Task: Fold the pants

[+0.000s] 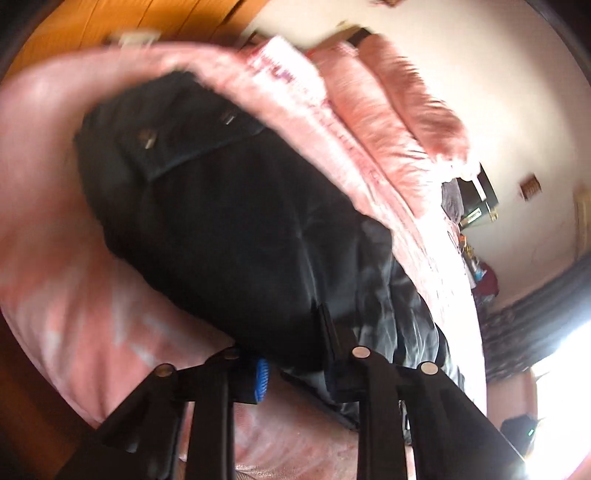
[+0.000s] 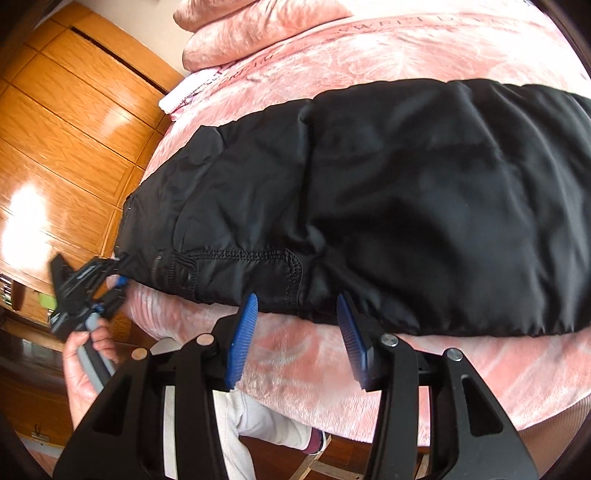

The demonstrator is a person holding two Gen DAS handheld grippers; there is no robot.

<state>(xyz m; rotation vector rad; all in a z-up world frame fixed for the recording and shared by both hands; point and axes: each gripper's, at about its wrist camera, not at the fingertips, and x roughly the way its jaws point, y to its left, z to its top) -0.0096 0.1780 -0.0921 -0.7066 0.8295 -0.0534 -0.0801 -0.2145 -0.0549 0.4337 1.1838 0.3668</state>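
Note:
Black pants (image 2: 406,203) lie folded across a pink bedspread (image 2: 369,55), with a stitched pocket (image 2: 240,266) near the front edge. My right gripper (image 2: 297,299) is open at that edge. Its blue pads (image 2: 242,332) stand apart on either side of the hem without pressing it. At the far left, my left gripper (image 2: 114,273) pinches the pants' waist corner, held by a person's hand (image 2: 81,362). The blurred left wrist view shows the pants (image 1: 221,221) running away from the left gripper (image 1: 291,339), with black cloth caught between its fingers.
Pink pillows (image 2: 258,26) are stacked at the head of the bed. A wooden wardrobe (image 2: 74,129) stands close on the left. The person's light trouser leg (image 2: 258,417) shows below the bed edge. A cluttered shelf (image 1: 476,199) and a bright window (image 1: 561,387) lie at the right.

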